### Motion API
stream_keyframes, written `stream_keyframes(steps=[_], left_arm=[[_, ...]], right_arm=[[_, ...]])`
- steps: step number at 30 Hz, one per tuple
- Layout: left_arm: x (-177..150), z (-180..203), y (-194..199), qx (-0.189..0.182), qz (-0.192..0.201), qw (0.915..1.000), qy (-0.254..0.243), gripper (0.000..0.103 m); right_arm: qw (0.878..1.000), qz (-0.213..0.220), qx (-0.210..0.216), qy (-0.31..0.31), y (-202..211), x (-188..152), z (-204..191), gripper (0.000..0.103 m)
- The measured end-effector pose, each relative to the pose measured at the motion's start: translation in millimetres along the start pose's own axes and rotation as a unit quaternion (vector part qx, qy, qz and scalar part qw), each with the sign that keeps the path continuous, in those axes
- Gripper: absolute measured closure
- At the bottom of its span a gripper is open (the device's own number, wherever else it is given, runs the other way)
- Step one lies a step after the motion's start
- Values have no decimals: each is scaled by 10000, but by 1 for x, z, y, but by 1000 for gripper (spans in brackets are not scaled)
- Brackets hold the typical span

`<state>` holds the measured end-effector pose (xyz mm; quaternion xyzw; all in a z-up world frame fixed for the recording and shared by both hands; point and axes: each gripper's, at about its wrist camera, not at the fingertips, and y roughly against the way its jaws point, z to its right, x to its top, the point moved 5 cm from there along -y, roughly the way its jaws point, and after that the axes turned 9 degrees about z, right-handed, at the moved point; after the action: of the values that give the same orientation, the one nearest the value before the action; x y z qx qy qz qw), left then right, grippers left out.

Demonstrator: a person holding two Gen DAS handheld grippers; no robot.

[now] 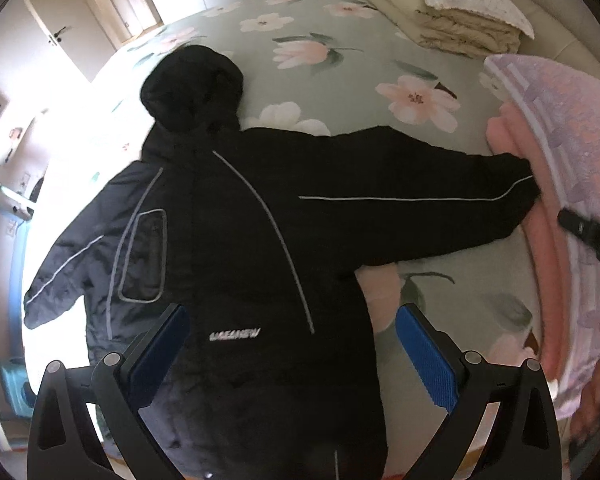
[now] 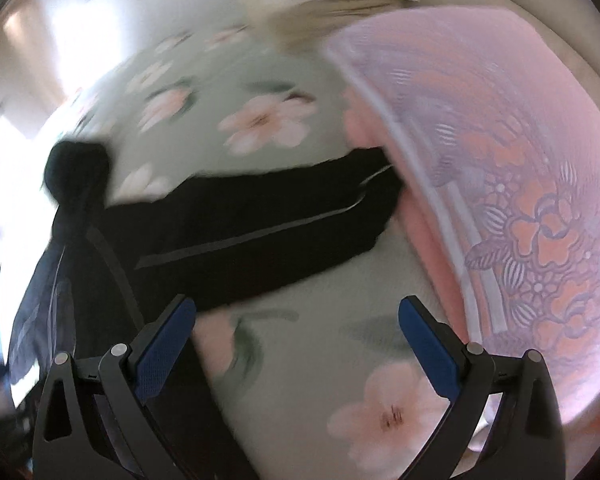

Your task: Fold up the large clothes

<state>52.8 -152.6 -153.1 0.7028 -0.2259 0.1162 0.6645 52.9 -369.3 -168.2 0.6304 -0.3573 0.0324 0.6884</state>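
Bedroom w/ a big bed (image 1: pixel 340 92) under a pale-green floral sheet, door and bright window off to one side; a black hooded jacket (image 1: pixel 236 240) lies flat across it, hood (image 1: pixel 192 88) toward the far end, grey piping down the front and along both sleeves. One sleeve (image 1: pixel 420 204) stretches straight out, its cuff touching a folded pink blanket (image 1: pixel 556 184) at the bed's edge; the other sleeve (image 1: pixel 60 272) droops toward the lit side. Cream bedding stack (image 1: pixel 448 20) sits well apart near the headboard.

Left gripper (image 1: pixel 292 352) hovers over the lower body of the jacket, tongs spread wide, nothing between them; right gripper (image 2: pixel 296 340) likewise spread and empty, over bare sheet just beside the outstretched sleeve; that view is blurred.

Looks padded, prob. fairly heavy, soft and floppy, shell likely slick, so a thin pinch may slip; better to bite a thick seam, e.g. the cuff or the shoulder, and fold the sleeve in across the chest.
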Motion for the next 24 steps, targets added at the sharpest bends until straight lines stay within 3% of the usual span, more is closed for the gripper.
stream_keyframes(steps=[6,10,19,22,24], left_arm=[[6,25,-65,-42,153,9998,-96,1],[13,43,-109,-158,257,9991,-314,1],[34,66,-174,-396,335,9974,-499,1],[45,73,-187,-626,378,9957,-569,7],[51,79,-195,-798,364,9944,-588,11]], right_arm=[[9928,59,-468,-1102,-97,7,50,10],[9834,273,-712,-1649,-161,6,72,11],[9707,572,-1013,-2103,-227,13,100,17],[9708,606,-919,-2133,-238,21,101,40],[9757,484,-852,-1958,-244,23,94,64]])
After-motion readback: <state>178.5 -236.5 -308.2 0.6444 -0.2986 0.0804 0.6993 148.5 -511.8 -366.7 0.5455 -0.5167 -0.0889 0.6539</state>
